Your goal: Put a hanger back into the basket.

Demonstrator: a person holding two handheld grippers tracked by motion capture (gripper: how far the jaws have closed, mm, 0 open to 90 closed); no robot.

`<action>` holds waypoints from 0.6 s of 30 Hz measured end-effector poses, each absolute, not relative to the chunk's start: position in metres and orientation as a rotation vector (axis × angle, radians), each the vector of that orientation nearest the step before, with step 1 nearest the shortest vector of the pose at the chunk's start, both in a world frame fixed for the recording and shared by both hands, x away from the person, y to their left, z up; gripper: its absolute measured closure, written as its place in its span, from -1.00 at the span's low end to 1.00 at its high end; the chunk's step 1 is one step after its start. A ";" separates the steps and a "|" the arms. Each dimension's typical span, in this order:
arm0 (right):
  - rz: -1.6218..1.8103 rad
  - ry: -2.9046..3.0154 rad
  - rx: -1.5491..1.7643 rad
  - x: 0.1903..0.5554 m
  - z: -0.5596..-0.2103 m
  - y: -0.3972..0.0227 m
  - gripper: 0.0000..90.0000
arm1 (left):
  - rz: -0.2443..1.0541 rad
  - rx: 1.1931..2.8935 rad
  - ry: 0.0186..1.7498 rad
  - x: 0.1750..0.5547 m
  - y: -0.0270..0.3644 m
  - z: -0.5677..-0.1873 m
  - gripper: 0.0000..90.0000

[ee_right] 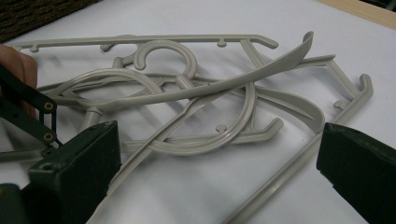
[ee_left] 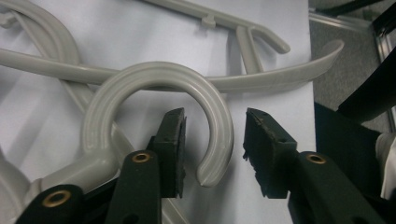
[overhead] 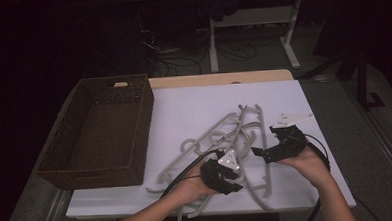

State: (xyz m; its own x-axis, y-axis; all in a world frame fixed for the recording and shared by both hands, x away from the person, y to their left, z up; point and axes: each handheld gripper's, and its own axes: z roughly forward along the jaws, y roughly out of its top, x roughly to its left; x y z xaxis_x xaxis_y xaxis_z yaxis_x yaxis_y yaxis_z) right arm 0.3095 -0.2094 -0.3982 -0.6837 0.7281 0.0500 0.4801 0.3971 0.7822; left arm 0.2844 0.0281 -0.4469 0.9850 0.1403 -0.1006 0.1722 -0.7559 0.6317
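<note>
A tangle of several grey plastic hangers (overhead: 237, 133) lies on the white table top (overhead: 193, 100). My left gripper (overhead: 235, 181) is at the near side of the pile. In the left gripper view its jaws (ee_left: 214, 140) straddle the free end of one hanger's curved hook (ee_left: 154, 77), with a gap on each side, so it is open. My right gripper (overhead: 264, 140) is at the pile's right side and points left. In the right gripper view it (ee_right: 219, 154) stands wide open over the hangers (ee_right: 187, 93), with a long straight bar running between its jaws, untouched.
A dark woven basket (overhead: 144, 127) stands on the left part of the table, its inside bare. Bare white surface lies behind the pile. The table's right edge runs close past my right hand, and its near edge is just below my left hand.
</note>
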 end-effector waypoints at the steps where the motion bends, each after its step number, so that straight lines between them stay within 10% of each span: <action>1: 1.171 2.358 1.053 0.310 -0.398 -0.209 -1.00 | -0.059 2.445 0.215 0.284 0.027 -0.448 0.36; 18: 1.176 2.350 1.058 0.310 -0.398 -0.211 -1.00 | -0.020 2.418 0.206 0.284 0.032 -0.439 0.63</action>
